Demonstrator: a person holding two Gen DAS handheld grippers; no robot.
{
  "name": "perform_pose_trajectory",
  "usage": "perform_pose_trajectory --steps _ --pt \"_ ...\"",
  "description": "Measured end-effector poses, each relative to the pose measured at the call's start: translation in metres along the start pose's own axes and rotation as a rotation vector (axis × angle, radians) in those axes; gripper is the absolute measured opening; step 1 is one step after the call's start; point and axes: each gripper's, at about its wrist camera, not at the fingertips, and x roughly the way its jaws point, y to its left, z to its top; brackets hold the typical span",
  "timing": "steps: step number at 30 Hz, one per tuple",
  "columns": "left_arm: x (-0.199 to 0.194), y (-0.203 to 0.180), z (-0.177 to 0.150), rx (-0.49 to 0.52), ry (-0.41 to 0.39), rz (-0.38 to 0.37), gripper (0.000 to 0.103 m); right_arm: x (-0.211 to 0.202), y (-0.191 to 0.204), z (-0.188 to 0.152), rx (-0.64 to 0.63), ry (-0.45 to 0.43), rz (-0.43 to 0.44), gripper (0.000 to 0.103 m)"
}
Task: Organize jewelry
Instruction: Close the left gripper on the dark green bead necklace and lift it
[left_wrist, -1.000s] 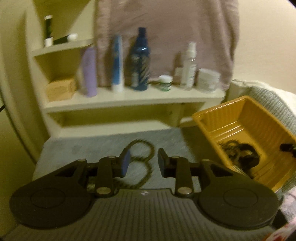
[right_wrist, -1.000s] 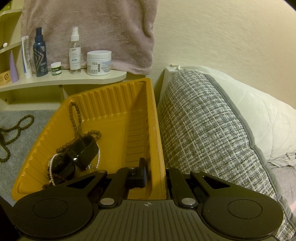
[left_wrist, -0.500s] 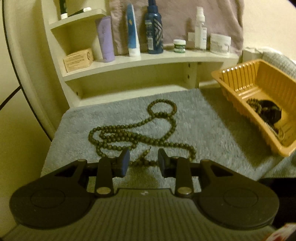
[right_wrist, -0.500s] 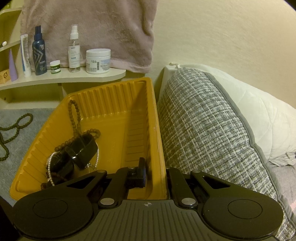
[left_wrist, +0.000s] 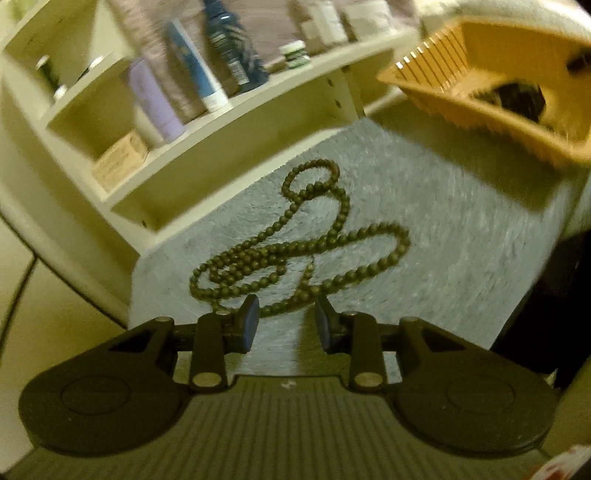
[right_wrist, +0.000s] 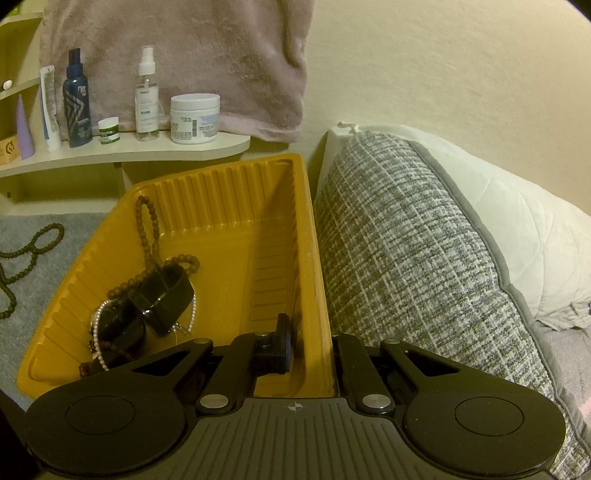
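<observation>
The left gripper points steeply downward, rolled so its view sits tilted, its two fingers parted with an empty gap between the pads. The right gripper also angles downward, its jaws drawn tight on the near right wall of the yellow tray, one finger inside and one outside.

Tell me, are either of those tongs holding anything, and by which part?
The right tongs grip the yellow tray by its right side wall, one finger inside, one outside. The left tongs hold nothing; they stand open above the bead necklace on the grey mat.
</observation>
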Motion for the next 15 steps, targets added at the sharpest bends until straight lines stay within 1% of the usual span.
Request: perform_pose_trajectory --steps 3,8,11,13,15 --pt "0.006 -0.002 -0.001 0.119 -0.004 0.020 0.029 0.000 0.000 0.000 -0.002 0.001 0.000 0.006" --pt "0.014 -0.008 -0.008 0.361 -0.025 0.033 0.029 0.002 -0.001 0.000 0.001 0.002 0.000 0.006" --pt "0.018 -0.010 -0.010 0.441 -0.044 0.031 0.029 0.003 -0.001 -0.001 0.003 0.004 -0.003 0.007" --pt "0.020 -0.010 -0.012 0.483 -0.058 0.019 0.025 0.003 -0.001 -0.001 0.002 0.006 -0.003 0.007" --pt "0.021 -0.012 -0.014 0.533 -0.072 -0.002 0.017 0.003 -0.001 -0.001 0.001 0.006 -0.003 0.007"
